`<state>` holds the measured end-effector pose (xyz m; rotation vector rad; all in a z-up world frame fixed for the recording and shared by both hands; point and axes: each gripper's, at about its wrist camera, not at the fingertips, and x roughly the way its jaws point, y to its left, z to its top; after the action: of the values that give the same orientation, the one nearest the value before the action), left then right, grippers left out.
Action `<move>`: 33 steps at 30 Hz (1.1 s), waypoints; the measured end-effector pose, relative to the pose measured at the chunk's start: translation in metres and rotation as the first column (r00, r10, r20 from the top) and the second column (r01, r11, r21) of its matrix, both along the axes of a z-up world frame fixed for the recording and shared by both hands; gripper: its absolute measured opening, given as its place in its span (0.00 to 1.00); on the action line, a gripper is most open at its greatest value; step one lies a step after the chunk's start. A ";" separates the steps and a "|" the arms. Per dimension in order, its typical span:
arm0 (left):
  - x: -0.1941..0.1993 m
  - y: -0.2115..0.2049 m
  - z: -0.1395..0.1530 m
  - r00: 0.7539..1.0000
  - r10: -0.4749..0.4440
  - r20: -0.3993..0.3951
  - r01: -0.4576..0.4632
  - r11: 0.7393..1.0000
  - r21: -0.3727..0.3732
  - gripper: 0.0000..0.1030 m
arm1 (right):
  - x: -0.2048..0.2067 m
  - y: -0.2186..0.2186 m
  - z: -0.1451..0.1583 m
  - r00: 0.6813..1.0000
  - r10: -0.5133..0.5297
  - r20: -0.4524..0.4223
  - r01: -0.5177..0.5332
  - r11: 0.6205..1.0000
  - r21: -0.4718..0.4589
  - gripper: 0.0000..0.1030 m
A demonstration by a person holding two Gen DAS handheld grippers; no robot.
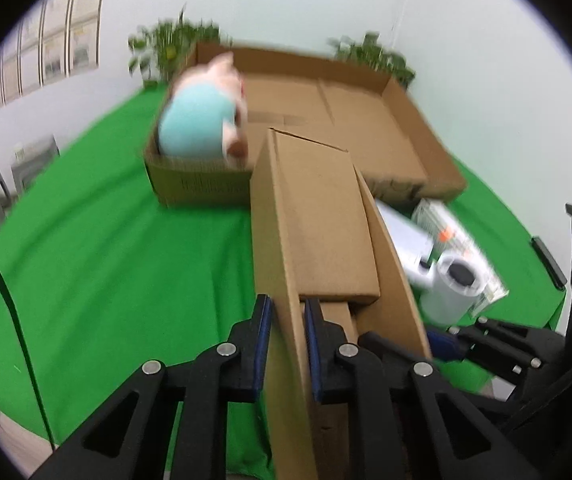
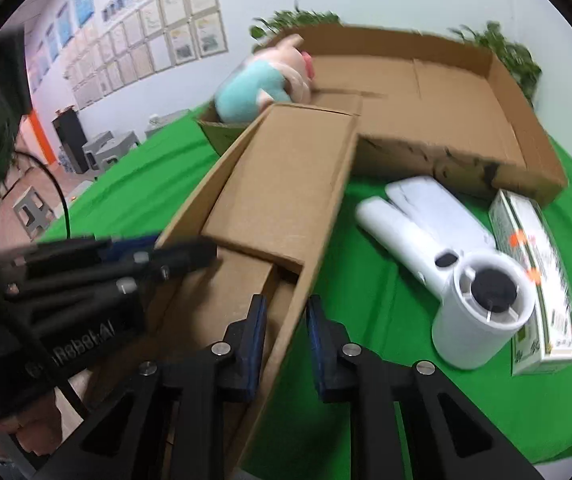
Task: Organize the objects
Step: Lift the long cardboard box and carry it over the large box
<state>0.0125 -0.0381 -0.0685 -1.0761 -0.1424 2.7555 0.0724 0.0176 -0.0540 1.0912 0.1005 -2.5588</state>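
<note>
A small brown cardboard box [image 1: 314,220] is held between both grippers above the green cloth. My left gripper [image 1: 287,344] is shut on the box's left wall. My right gripper [image 2: 286,336] is shut on the box's right wall [image 2: 306,264]. Each gripper shows in the other's view: the right one [image 1: 498,344] at the right edge of the left wrist view, the left one [image 2: 126,264] at the left of the right wrist view. A large shallow cardboard tray [image 1: 406,128] lies behind, with a pink and teal plush pig [image 1: 206,116] in its left corner.
A white hair dryer [image 2: 458,280] and a white and green carton [image 2: 538,276] lie on the green cloth [image 1: 106,240] right of the box. Potted plants [image 1: 174,44] stand behind the tray against the wall. Grey stools [image 2: 34,208] stand on the floor at left.
</note>
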 end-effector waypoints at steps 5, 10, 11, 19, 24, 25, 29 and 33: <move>-0.003 0.002 0.027 0.995 -0.012 -0.094 0.008 0.999 -0.041 0.15 | -0.003 -0.003 0.029 0.995 -0.034 -0.089 0.033 0.999 -0.015 0.16; -0.014 0.008 0.052 0.985 -0.040 -0.165 0.034 0.999 -0.039 0.15 | -0.008 0.005 0.060 0.982 -0.097 -0.161 0.089 0.995 -0.051 0.14; -0.015 0.006 0.058 0.983 -0.041 -0.177 0.035 0.999 -0.036 0.15 | -0.010 0.007 0.070 0.977 -0.105 -0.185 0.096 0.994 -0.058 0.14; -0.043 0.014 0.141 0.931 -0.065 -0.359 0.054 0.998 -0.040 0.15 | -0.031 0.015 0.166 0.915 -0.124 -0.383 0.096 0.991 -0.090 0.14; -0.072 0.024 0.184 0.903 -0.075 -0.422 0.060 0.997 -0.049 0.15 | -0.057 0.024 0.219 0.884 -0.138 -0.447 0.102 0.989 -0.104 0.14; -0.078 0.025 0.190 0.900 -0.078 -0.430 0.063 0.997 -0.049 0.15 | -0.065 0.026 0.230 0.877 -0.141 -0.459 0.105 0.989 -0.103 0.14; -0.108 0.031 0.210 0.896 -0.088 -0.435 0.070 0.996 -0.059 0.15 | -0.096 0.031 0.255 0.876 -0.151 -0.457 0.113 0.988 -0.109 0.14; -0.138 0.033 0.207 0.913 -0.081 -0.400 0.061 0.996 -0.063 0.15 | -0.141 0.035 0.260 0.897 -0.154 -0.415 0.118 0.987 -0.112 0.14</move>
<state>-0.1251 -0.0051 0.1386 -0.4876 0.0225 2.8545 -0.0687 0.0528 0.2064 0.5113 0.0241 -2.8584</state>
